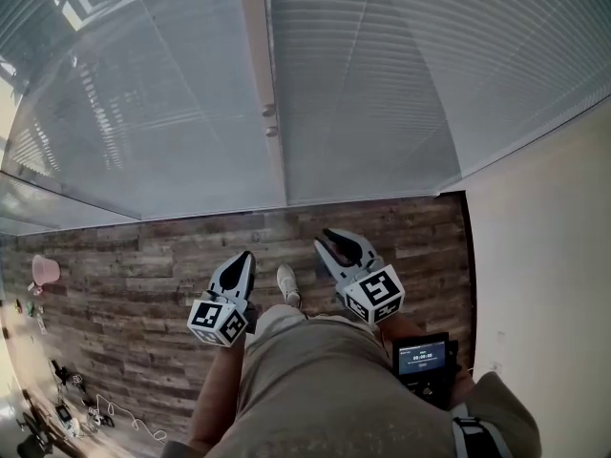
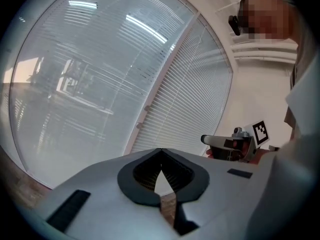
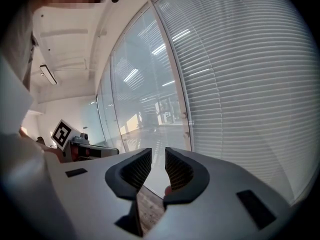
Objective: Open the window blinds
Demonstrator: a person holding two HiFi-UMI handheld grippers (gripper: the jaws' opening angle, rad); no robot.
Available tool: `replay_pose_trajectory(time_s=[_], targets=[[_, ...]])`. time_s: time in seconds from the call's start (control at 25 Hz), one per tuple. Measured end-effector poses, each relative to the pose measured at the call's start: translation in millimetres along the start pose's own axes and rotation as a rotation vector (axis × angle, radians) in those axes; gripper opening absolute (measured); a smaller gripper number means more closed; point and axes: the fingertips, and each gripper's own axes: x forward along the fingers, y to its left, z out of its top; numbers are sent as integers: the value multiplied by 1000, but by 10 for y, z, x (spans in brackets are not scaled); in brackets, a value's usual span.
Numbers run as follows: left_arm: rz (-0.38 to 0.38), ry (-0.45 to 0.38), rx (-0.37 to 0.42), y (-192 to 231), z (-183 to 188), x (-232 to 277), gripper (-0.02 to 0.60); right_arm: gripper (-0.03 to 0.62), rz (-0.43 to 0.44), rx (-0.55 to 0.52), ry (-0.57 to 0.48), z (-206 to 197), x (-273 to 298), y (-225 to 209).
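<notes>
Two tongs are pointing at the window in the head view. You are holding the left tongs (image 1: 244, 258) pinched together and the right tongs (image 1: 327, 239) narrowly parted, both empty. The blinds (image 1: 382, 74) are hanging ahead, right of the window post (image 1: 256, 65), slats running sideways, nearer your right hand and well apart.

Left gripper view: the blinds are sitting ahead-right.

Right gripper view: the blinds are filling the right side. No cord or wand is showing, and the top rail is being cut off.
</notes>
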Motion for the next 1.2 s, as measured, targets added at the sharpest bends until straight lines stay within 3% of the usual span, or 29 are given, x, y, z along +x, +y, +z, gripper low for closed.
replay_pose_trajectory(time_s=[0.6,0.92,1.2], targets=[[-84,3,36,575,446,519,17,91,-97,-22,-28,337,594,-363],[-48,-15,79,706,640,769,17,91,-106,-22,-47,424,712,-504],[-12,-4,80,611,764,1117,17,91,-57,5,-39,506,840,-824]])
